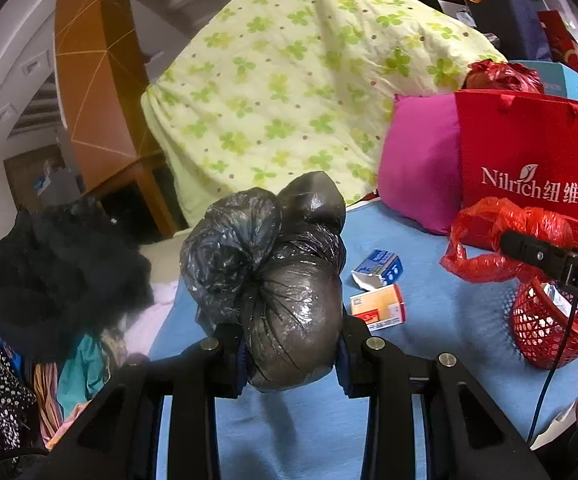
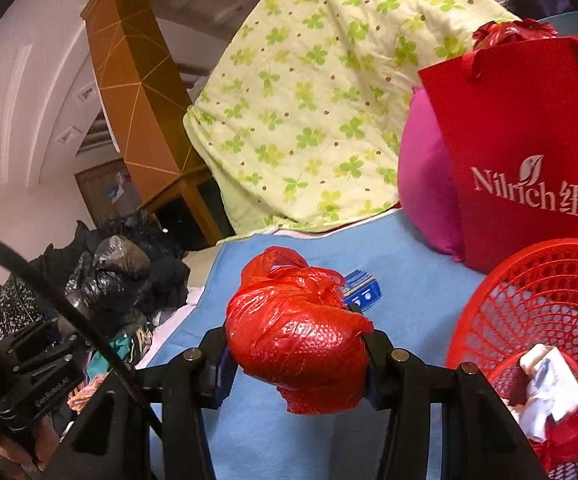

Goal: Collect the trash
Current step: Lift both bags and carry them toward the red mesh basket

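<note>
My left gripper point(image 1: 291, 344) is shut on a tied black plastic trash bag point(image 1: 273, 276), held above the blue bed sheet point(image 1: 409, 420). My right gripper point(image 2: 297, 354) is shut on a crumpled red plastic bag point(image 2: 297, 332); it also shows in the left wrist view point(image 1: 501, 236). A red mesh basket point(image 2: 549, 300) with white paper trash point(image 2: 549, 384) stands just right of the right gripper, and it shows in the left wrist view point(image 1: 545, 320). Two small cartons lie on the sheet: a blue and white one point(image 1: 381, 266) and an orange and white one point(image 1: 379, 306).
A red Nilrich paper bag point(image 1: 529, 152) and a magenta pillow point(image 1: 421, 160) stand behind the basket. A green clover quilt point(image 1: 289, 80) is heaped at the back. Dark clothes point(image 1: 49, 272) pile at the left bed edge. A wooden cabinet point(image 1: 97, 80) stands beyond.
</note>
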Demonstrator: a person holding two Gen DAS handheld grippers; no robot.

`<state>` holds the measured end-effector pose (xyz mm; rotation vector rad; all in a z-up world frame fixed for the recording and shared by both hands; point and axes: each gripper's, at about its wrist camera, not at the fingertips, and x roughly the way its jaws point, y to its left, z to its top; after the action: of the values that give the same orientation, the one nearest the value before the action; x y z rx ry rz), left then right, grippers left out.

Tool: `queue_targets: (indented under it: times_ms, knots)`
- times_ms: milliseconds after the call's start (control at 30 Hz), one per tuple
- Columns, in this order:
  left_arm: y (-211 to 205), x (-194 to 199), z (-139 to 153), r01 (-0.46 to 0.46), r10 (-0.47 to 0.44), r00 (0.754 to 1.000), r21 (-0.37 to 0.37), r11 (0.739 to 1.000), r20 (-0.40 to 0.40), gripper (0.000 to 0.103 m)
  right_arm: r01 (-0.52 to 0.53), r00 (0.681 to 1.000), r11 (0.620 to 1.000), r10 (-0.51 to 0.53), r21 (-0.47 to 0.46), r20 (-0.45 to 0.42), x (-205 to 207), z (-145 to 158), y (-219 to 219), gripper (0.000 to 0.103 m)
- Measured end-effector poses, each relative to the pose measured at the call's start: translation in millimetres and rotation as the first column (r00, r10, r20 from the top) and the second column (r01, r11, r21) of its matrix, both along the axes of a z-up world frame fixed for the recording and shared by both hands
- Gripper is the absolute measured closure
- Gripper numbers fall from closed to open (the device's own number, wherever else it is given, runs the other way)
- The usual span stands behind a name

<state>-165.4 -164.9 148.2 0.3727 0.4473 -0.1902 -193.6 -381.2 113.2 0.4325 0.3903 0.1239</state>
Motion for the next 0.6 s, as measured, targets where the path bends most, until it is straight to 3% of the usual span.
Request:
queue_targets:
  times_ms: [600]
  knots:
    - [-43,-13,-6,0.091,-0.091,0.996,0.032,0.995,-0.024,0.067,0.080,0.997,0.996,-0.081,0.039,0.015,-30,-1,-43,0.051]
